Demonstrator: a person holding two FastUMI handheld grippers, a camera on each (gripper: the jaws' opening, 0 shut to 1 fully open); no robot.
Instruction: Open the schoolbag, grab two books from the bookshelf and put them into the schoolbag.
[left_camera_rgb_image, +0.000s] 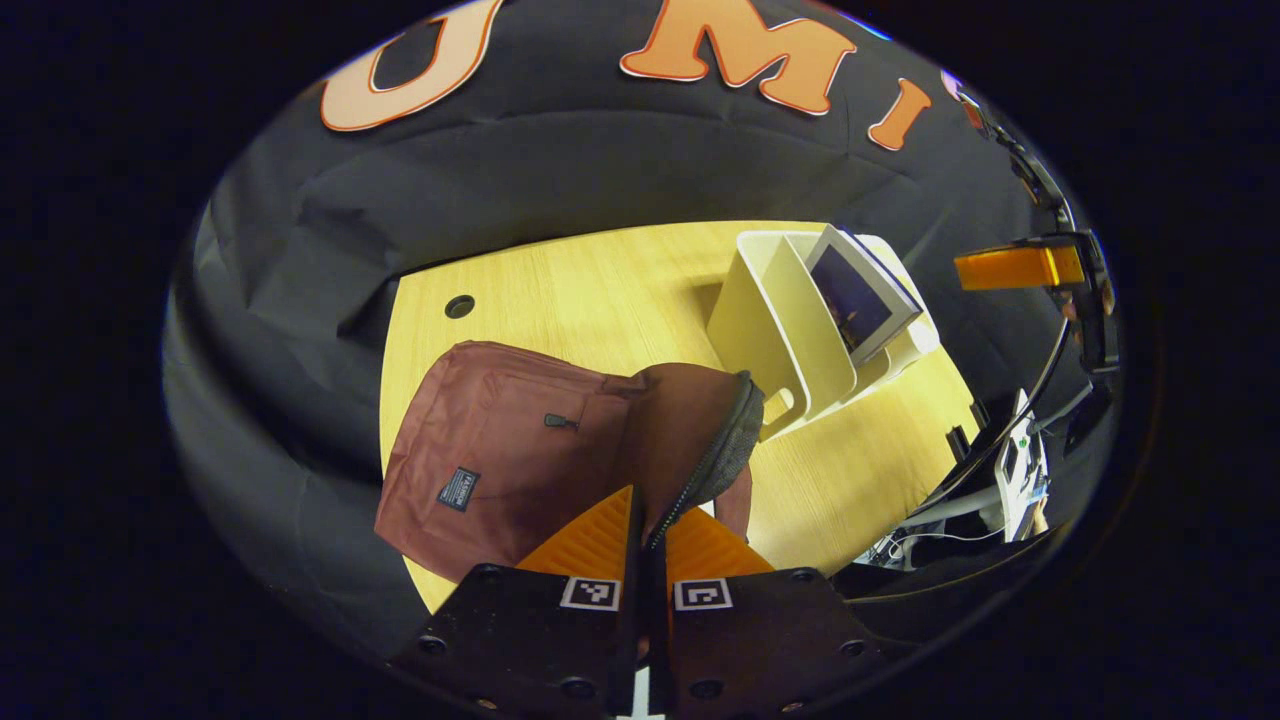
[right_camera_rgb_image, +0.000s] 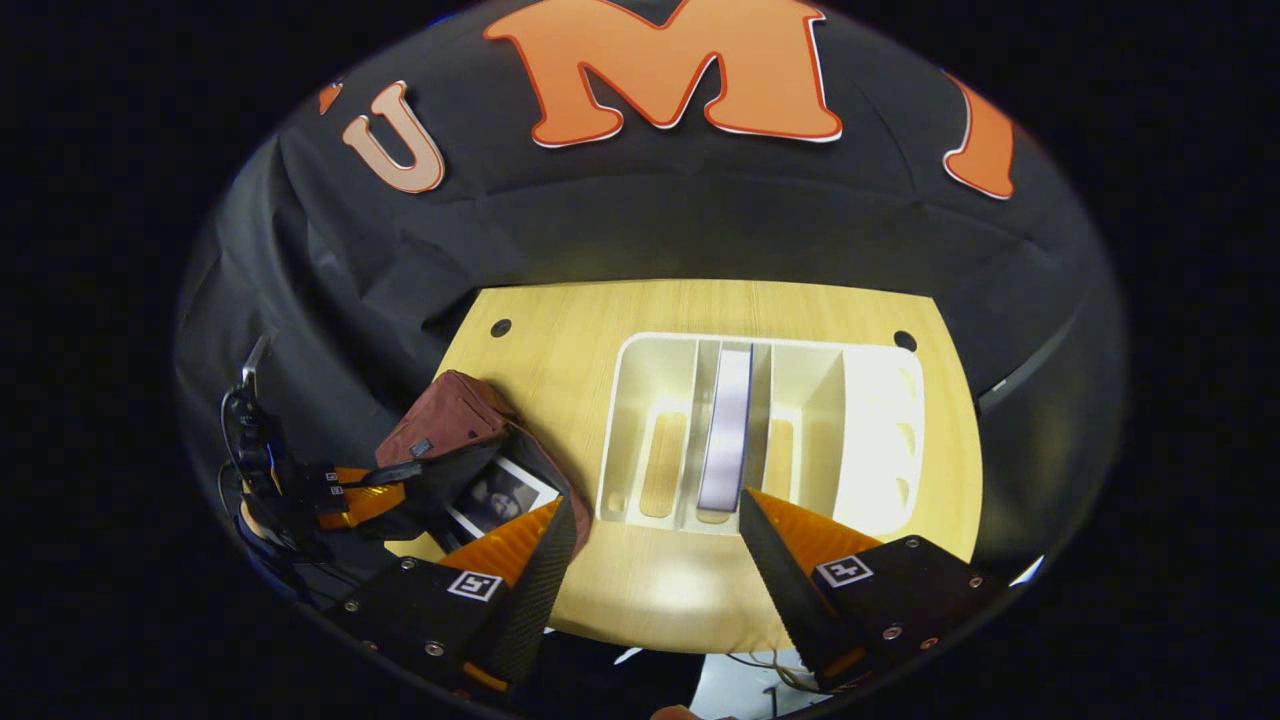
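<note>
Black cloth walls surround a light wooden bench (right_camera_rgb_image: 600, 600) on which everything is placed. No writing can be read: a small dark label (left_camera_rgb_image: 458, 489) is sewn on the front of the schoolbag (left_camera_rgb_image: 500, 450), but its text is too small to tell.

In the left gripper view, the left tongs (left_camera_rgb_image: 646, 520) are closed on the zipper edge (left_camera_rgb_image: 715, 465) of the schoolbag's flap, and the flap is held up, so the bag is kept open. In the right gripper view, one book (right_camera_rgb_image: 497, 497) is seen lying inside the open maroon bag, near the bench's left edge.

The right tongs (right_camera_rgb_image: 655, 525) are wide open and hold nothing. They are aimed at the white bookshelf (right_camera_rgb_image: 880, 430), which is placed toward the back right part of the bench. A second book (right_camera_rgb_image: 728, 425) is kept upright in its middle compartment, just beyond the fingertips; the other compartments appear empty.
</note>
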